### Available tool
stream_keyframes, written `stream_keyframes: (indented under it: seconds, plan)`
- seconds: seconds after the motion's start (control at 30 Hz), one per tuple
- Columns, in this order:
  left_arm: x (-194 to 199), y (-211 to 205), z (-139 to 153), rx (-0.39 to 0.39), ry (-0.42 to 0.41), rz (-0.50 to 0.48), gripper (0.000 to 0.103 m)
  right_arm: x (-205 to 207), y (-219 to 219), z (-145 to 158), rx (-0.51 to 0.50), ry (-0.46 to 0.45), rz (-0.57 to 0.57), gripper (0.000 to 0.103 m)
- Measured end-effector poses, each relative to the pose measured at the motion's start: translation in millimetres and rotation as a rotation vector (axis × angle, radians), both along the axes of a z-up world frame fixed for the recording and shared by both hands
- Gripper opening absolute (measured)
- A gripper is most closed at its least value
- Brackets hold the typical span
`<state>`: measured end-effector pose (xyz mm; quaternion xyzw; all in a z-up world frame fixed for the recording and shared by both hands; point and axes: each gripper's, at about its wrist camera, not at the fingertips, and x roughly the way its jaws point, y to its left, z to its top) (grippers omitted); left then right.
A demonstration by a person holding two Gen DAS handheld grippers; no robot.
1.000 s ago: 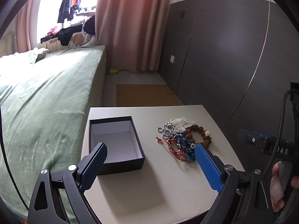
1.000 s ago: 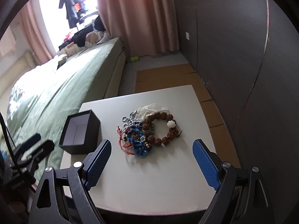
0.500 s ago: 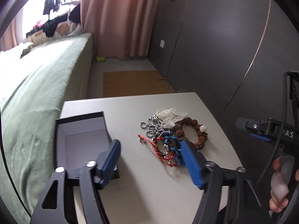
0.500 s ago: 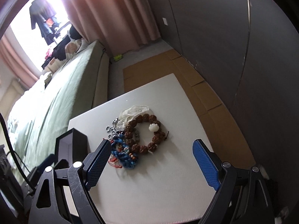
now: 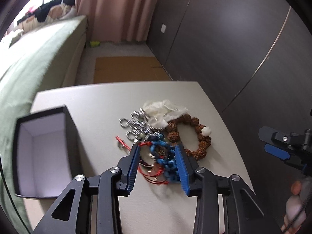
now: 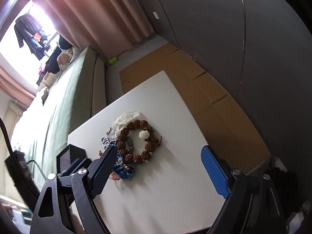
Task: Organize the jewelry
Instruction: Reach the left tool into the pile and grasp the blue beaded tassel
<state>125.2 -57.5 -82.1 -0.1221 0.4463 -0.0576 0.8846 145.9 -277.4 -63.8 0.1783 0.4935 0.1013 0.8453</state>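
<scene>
A heap of jewelry lies on the white table [image 5: 93, 105]: a blue braided bracelet [image 5: 165, 156], red cords [image 5: 154, 174], a silver chain [image 5: 136, 126], a brown bead bracelet [image 5: 197, 136] with a white flower bead, and a white pouch [image 5: 163, 109]. My left gripper [image 5: 158, 152] is down over the heap, its half-closed jaws on either side of the blue bracelet. An open black box [image 5: 44, 152] stands to its left. My right gripper [image 6: 158, 156] is open and empty above the table's near edge, with the bead bracelet [image 6: 136, 140] ahead of it.
A green-covered bed [image 5: 33, 62] runs along the table's left. A dark panelled wall [image 5: 234, 39] stands on the right. Cardboard sheets [image 6: 195, 89] lie on the floor beyond the table. Pink curtains [image 6: 93, 19] hang at the back.
My left gripper has moved forward and down onto the jewelry heap and its jaws have narrowed around the blue bracelet. My right gripper has tilted and stays wide open.
</scene>
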Motion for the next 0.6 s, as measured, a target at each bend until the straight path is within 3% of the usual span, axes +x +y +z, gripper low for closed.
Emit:
stream_keyframes:
  seconds: [0.43,0.47,0.57,0.6]
  plan:
    - [13,-6,-32,0.007,0.091,0.047,0.034,1,0,-3,0.004,0.019,0.012,0.089]
    - [12,-5,-32,-0.001,0.089,0.050,0.031,1,-1,-3,0.004,0.019,0.013,0.089]
    - [11,-4,-33,-0.013,0.081,0.051,0.009,2,1,-4,-0.001,0.017,0.016,0.089]
    - [10,-3,-32,-0.015,0.077,0.052,0.009,2,1,-4,-0.003,0.018,0.017,0.089]
